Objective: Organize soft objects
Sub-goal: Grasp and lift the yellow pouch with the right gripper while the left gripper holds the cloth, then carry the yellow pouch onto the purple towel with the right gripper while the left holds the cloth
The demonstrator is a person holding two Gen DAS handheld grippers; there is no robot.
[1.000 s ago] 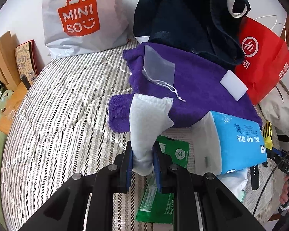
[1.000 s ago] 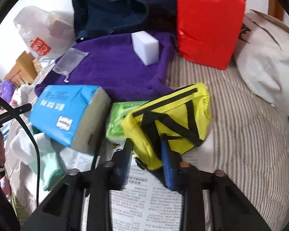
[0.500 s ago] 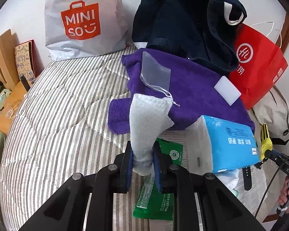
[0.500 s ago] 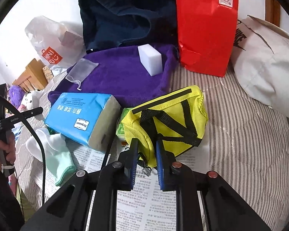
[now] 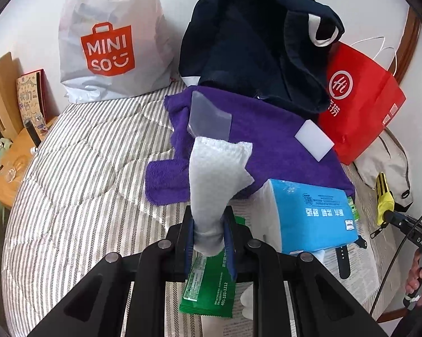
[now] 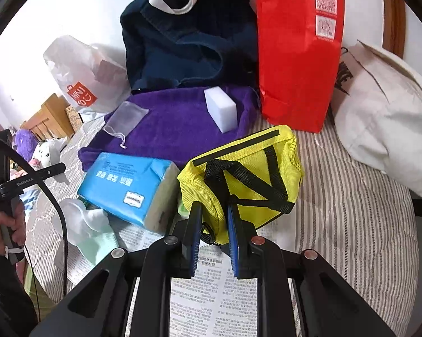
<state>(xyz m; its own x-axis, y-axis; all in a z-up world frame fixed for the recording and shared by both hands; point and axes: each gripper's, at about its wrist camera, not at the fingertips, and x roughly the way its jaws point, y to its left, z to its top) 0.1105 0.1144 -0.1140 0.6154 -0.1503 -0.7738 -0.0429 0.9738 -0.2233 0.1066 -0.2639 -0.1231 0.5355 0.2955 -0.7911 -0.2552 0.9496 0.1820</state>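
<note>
My left gripper is shut on a white sock and holds it upright above the striped bed. My right gripper is shut on a yellow mesh pouch with black straps, lifted off the newspaper. A purple towel lies ahead, also in the right wrist view, with a white sponge block and a clear drawstring bag on it. A blue tissue pack lies to the right of the sock, and it shows in the right wrist view left of the pouch.
A Miniso bag, a navy garment and a red paper bag stand along the wall. A beige bag lies at the right. A green packet lies under my left gripper. White and mint socks lie on the newspaper.
My right gripper closed on the yellow pouch and lifted it. My left gripper rose and drew back a little, still holding the white sock.
</note>
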